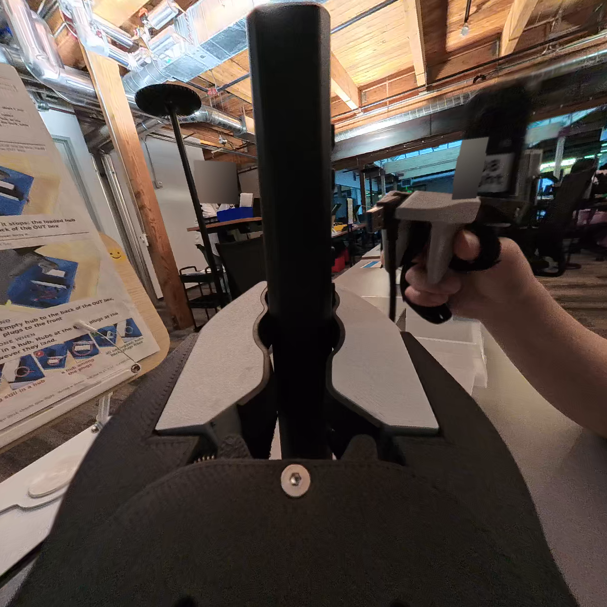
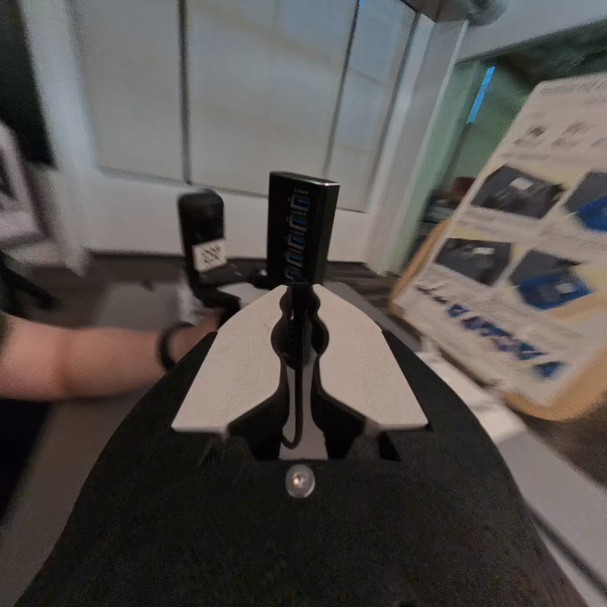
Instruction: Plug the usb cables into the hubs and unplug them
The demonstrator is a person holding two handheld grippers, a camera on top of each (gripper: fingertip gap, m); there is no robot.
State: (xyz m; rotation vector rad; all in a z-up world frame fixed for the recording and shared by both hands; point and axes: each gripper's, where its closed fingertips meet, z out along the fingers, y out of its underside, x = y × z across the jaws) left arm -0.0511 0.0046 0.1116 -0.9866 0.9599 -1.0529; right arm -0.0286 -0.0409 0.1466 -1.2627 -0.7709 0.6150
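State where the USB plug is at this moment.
In the left wrist view, the USB plug is pinched in the right gripper, raised in the air to the right of the black hub, which the left gripper holds upright.

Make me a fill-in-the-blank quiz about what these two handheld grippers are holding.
1. The left gripper is shut on an upright black USB ___.
2. On the hub, the ports are ___ inside.
3. The right gripper pinches a thin black ___.

Missing words: hub; blue; cable.
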